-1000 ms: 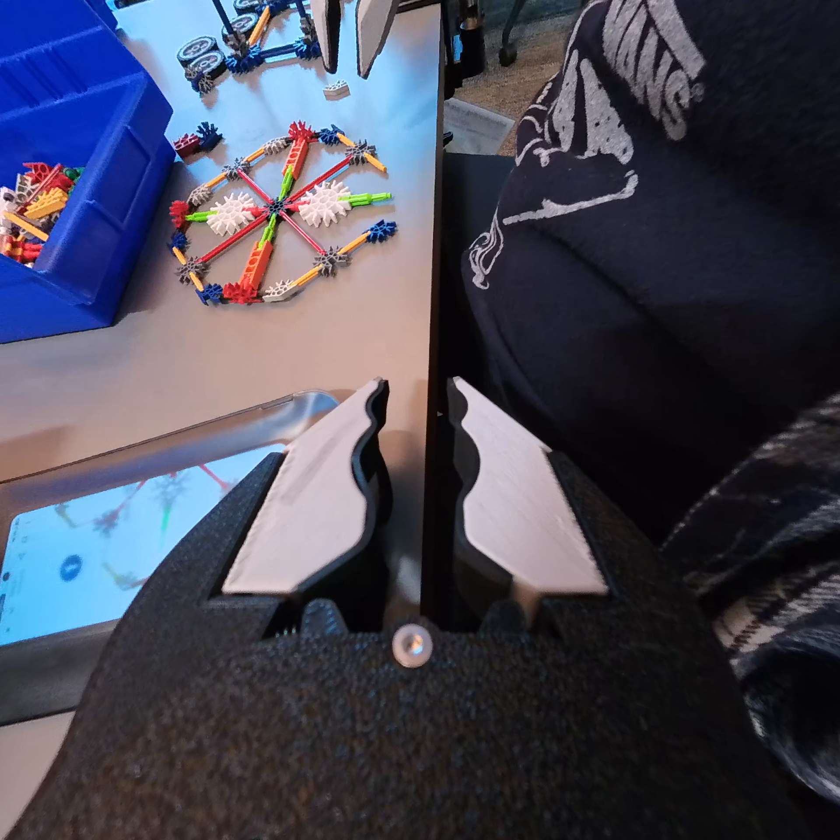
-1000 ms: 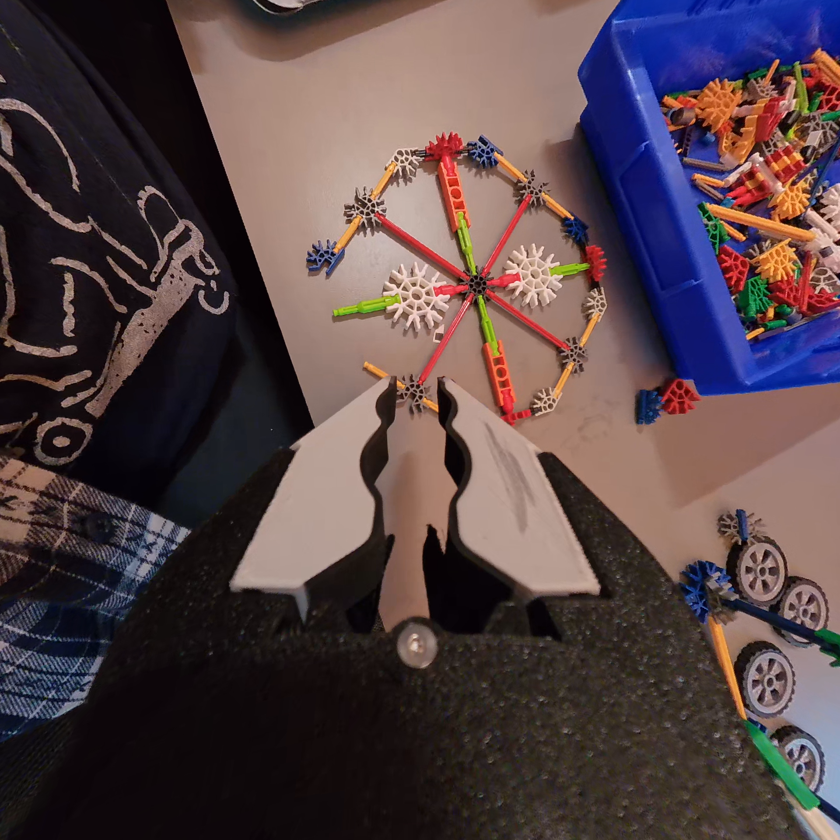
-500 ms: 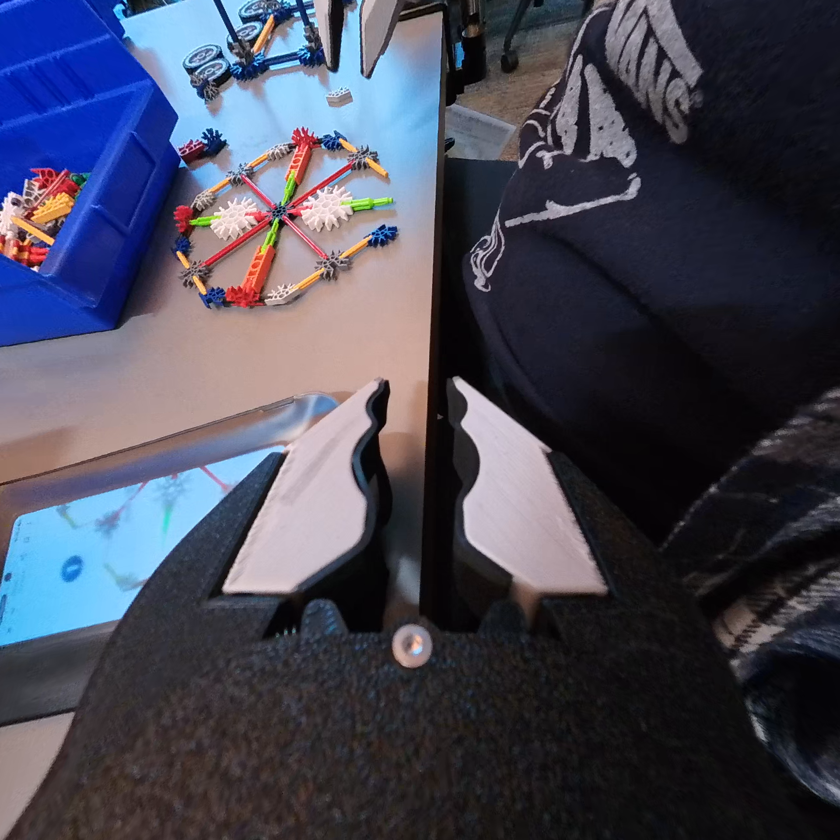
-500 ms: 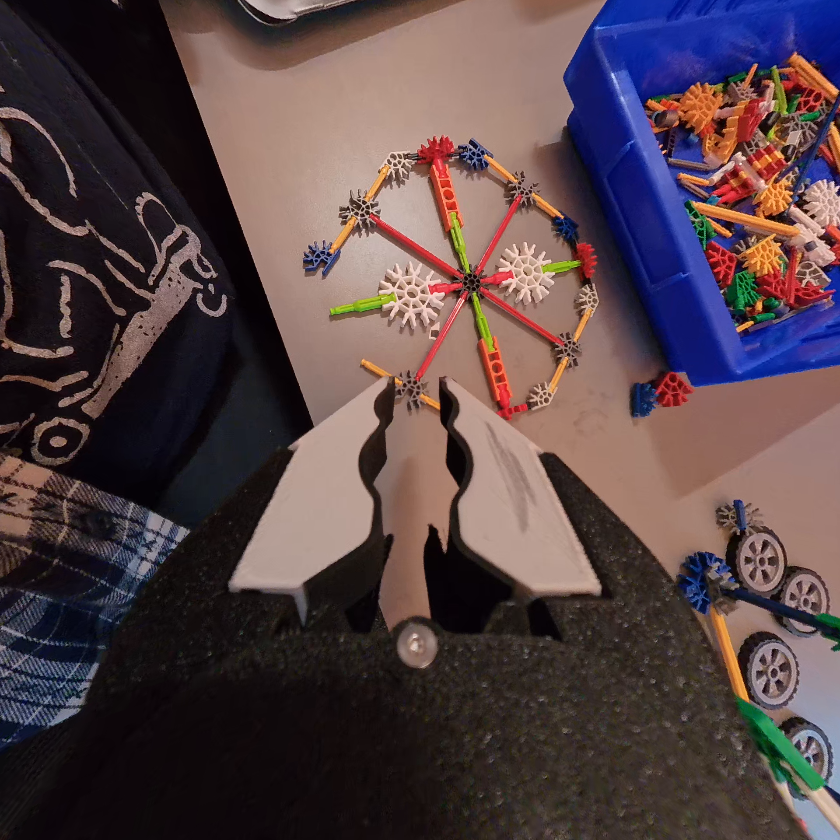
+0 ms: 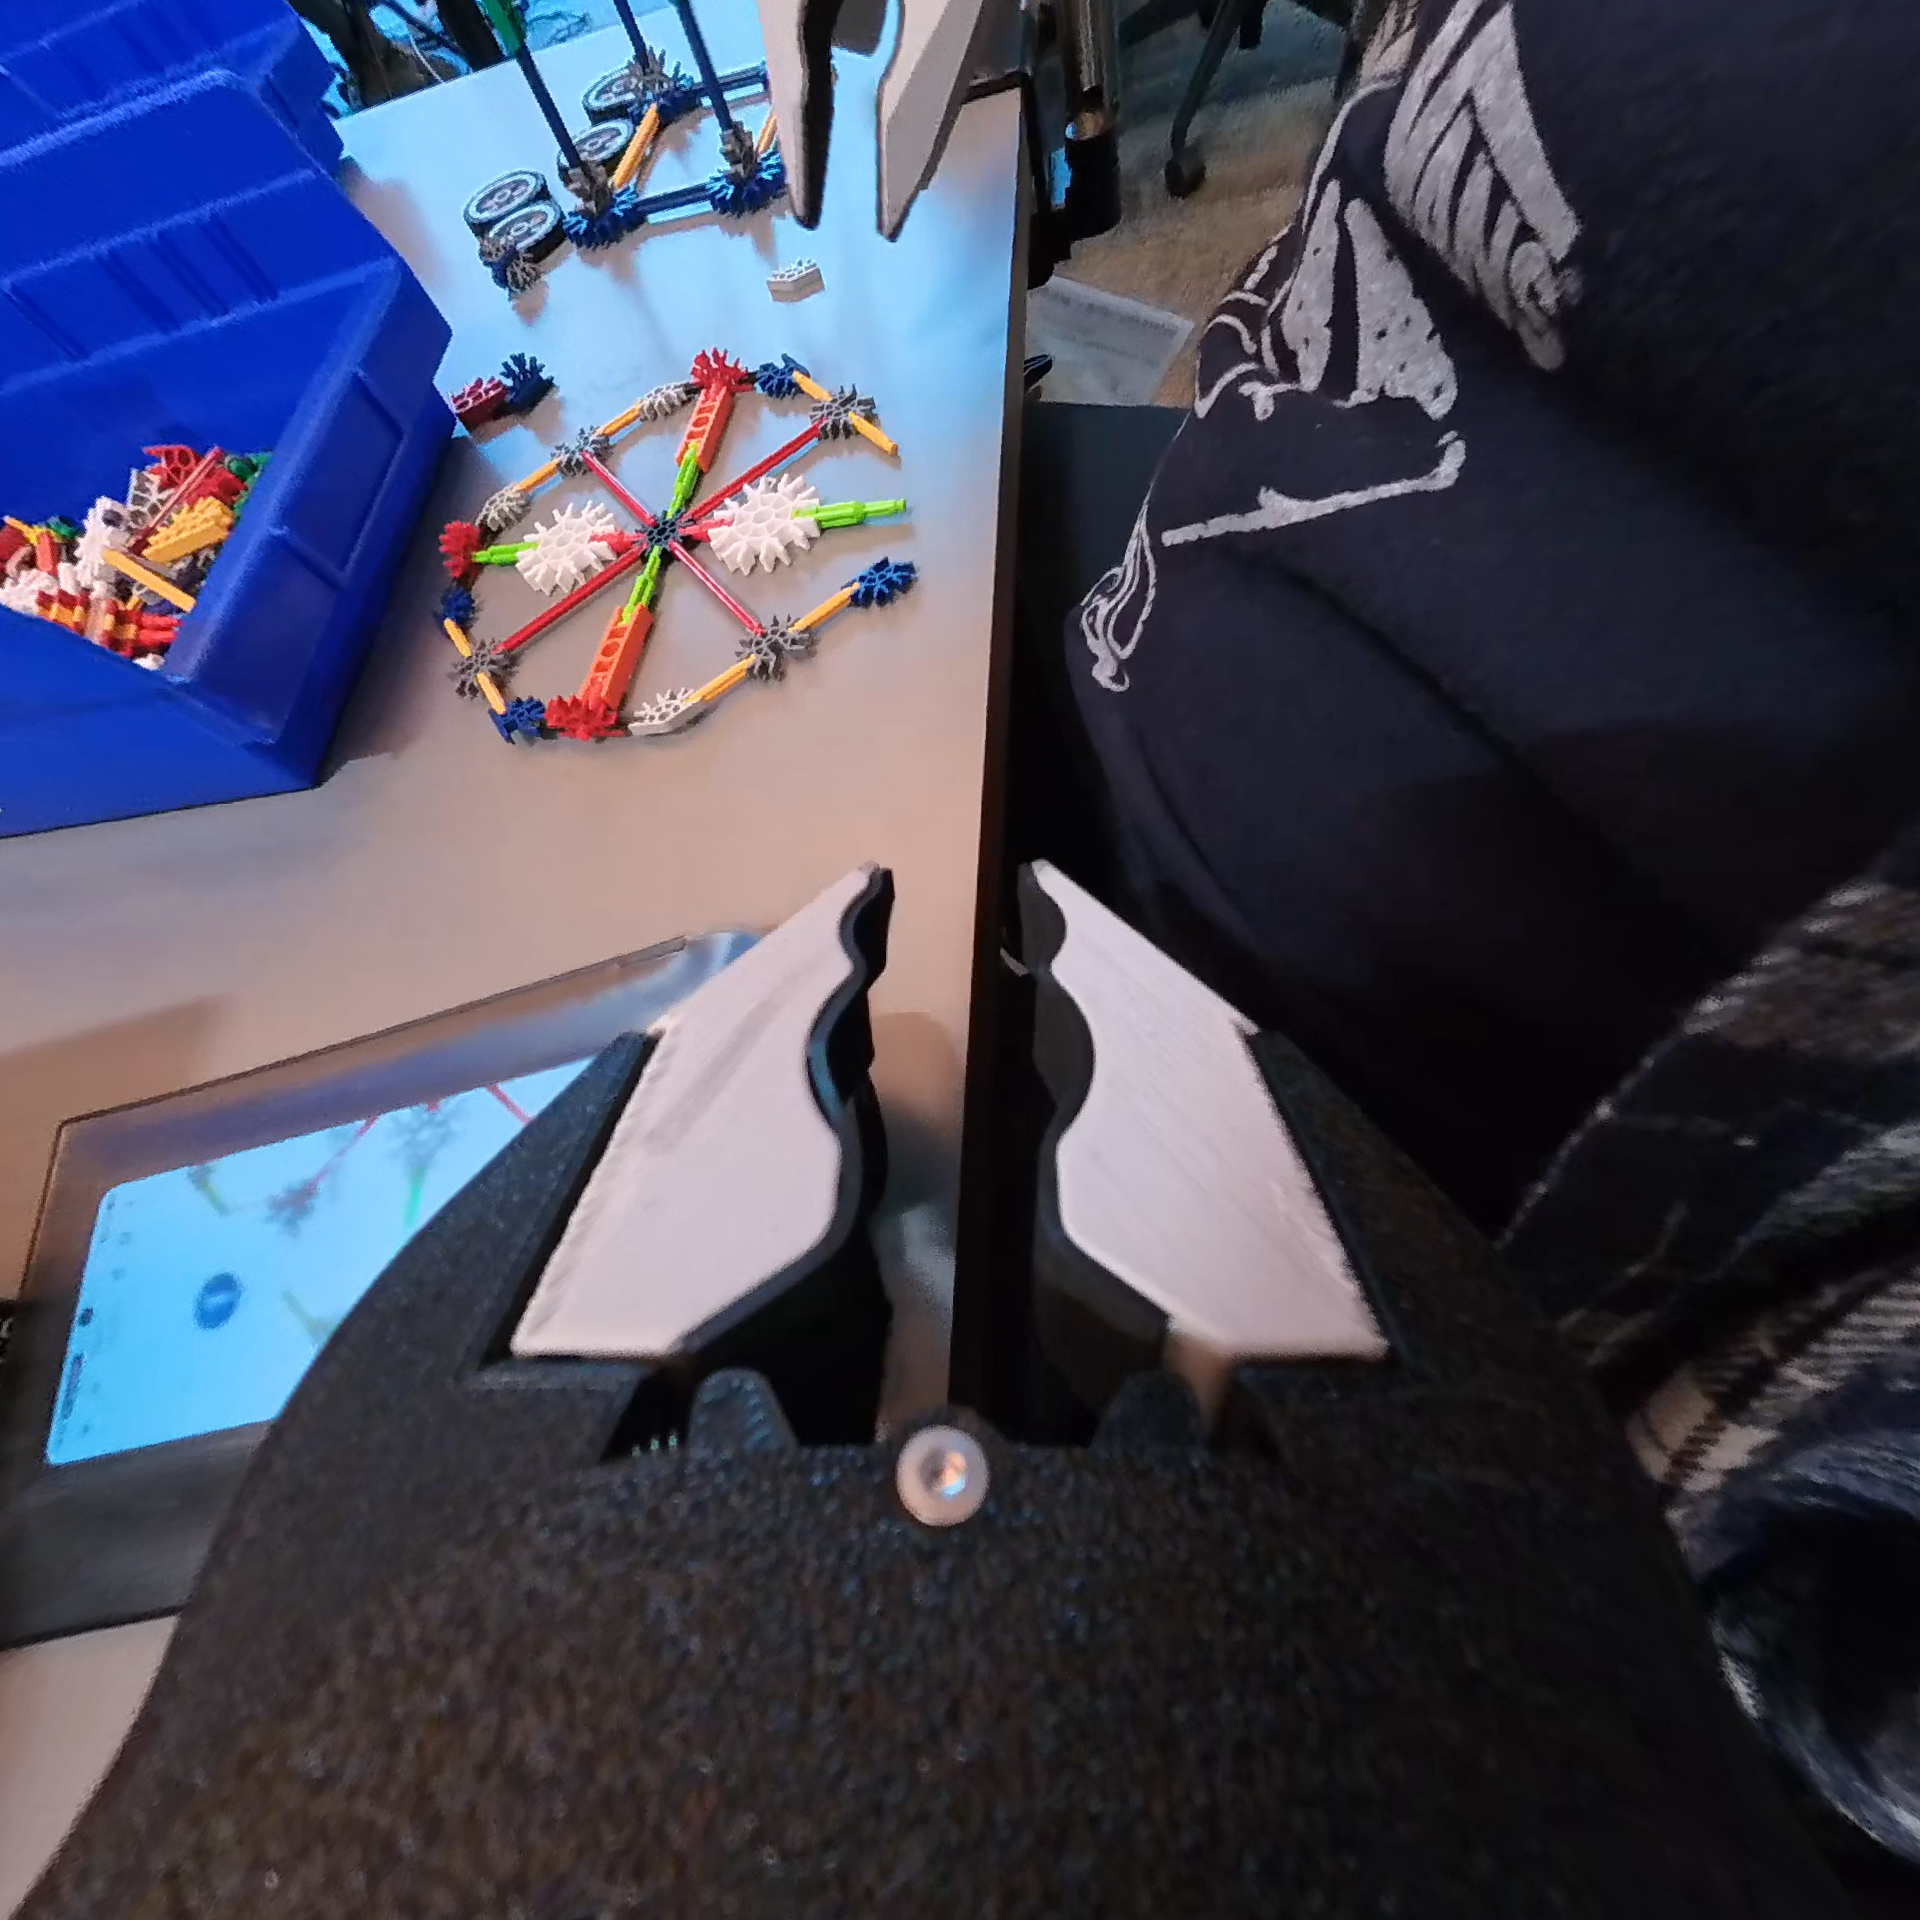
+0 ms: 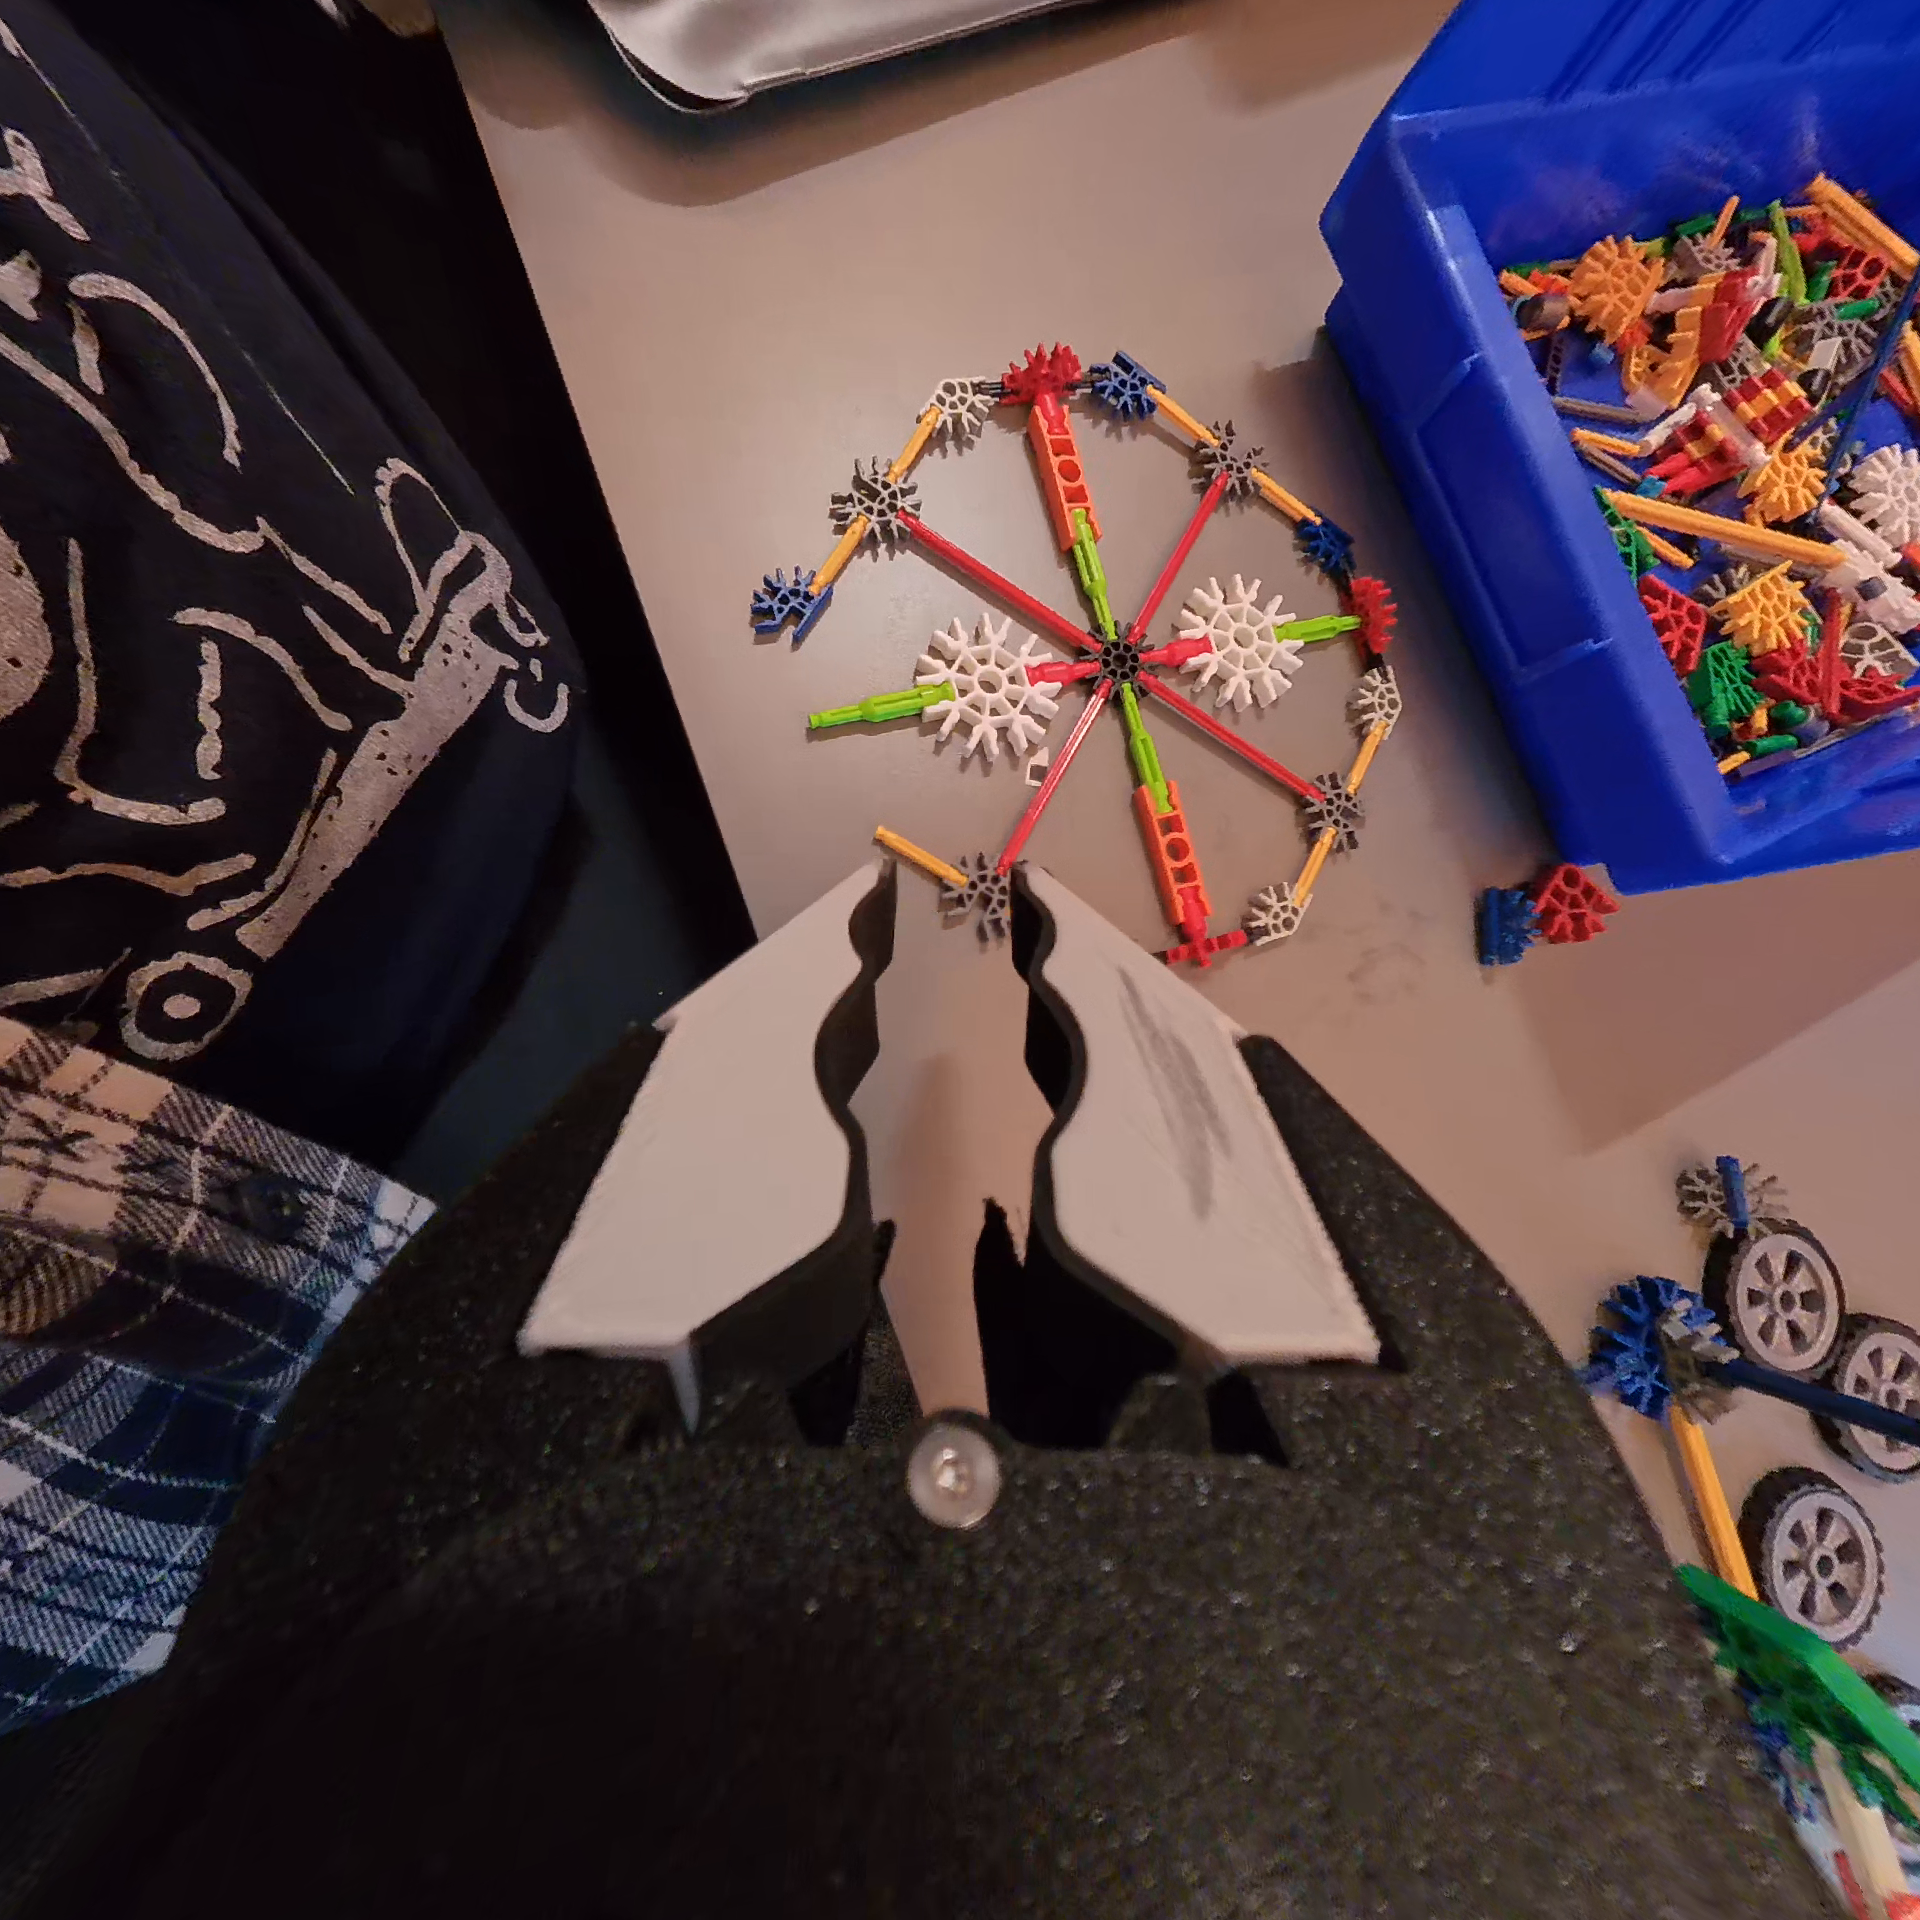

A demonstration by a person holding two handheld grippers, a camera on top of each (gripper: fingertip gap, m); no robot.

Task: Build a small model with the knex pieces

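Note:
A flat spoked wheel of coloured rods and connectors [image 5: 675, 540] lies on the grey table [image 5: 623, 831]. My left gripper [image 5: 951, 894] is open and empty, hovering over the table's right edge, well short of the wheel. In the right wrist view the wheel [image 6: 1117, 660] lies just ahead. My right gripper [image 6: 951, 883] is open, its tips on either side of a grey rim connector [image 6: 977, 891] bearing a yellow rod; I cannot tell if they touch it. The right gripper also shows at the top of the left wrist view [image 5: 842, 114].
A blue bin [image 5: 260, 468] of loose pieces stands beside the wheel [image 6: 1507, 520]. A lit tablet [image 5: 208, 1247] lies near my left gripper. A wheeled model [image 6: 1787, 1309], a red-and-blue connector pair [image 6: 1548, 909] and a small grey brick [image 5: 797, 278] lie nearby. A person in dark clothing [image 5: 1455, 623] sits at the table edge. The grey rim connector [image 6: 977, 891] is closer to my right gripper, around 5 centimeters from its tips; the left tips are 20 centimeters off. The left camera catches it too, in the left wrist view [image 5: 843, 403].
Both views have drifted only slightly. The jaws of both grippers keep the same gap, and the wheel has not moved.

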